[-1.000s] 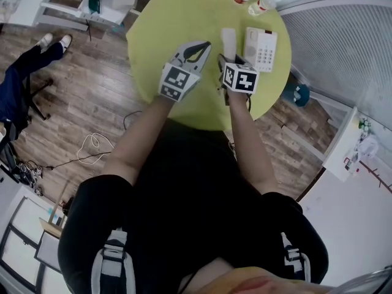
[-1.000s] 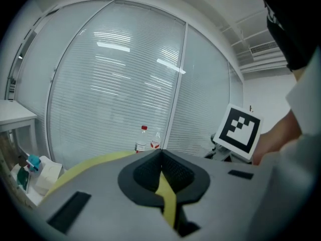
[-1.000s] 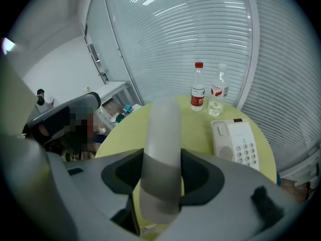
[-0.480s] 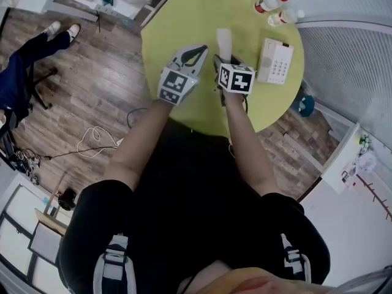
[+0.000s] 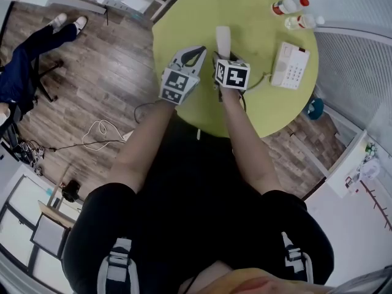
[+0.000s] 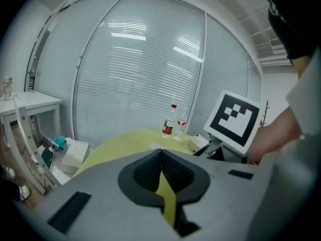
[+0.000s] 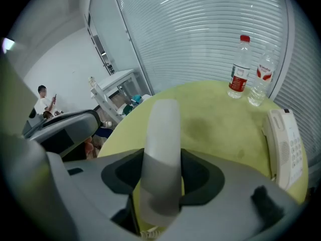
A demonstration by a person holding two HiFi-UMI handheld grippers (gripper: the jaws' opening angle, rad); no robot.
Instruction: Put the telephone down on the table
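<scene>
Left of the telephone base [image 5: 291, 66], over the yellow-green table [image 5: 245, 11], your right gripper [image 5: 222, 59] is clamped on the white handset [image 5: 223, 40], whose free end sticks out past the jaws, away from you. Your left gripper [image 5: 195, 55], further left of the base, has its jaws pressed together on nothing; only a sliver of table shows through the slot behind them. To set the handset down well, I judge you should lower it flat onto the bare patch left of the base, long side level. Part the jaws only once it rests on the table, so it neither drops nor rolls. Mind the coiled cord [image 7: 148, 234]: leave it slack toward the base so it does not drag that unit, and stay short of the two bottles [image 5: 283, 7] beyond the base. How high the handset hangs above the table is hard to tell, since no view shows its underside. Its near end is buried under the gripper body, and much of the cord is out of sight
</scene>
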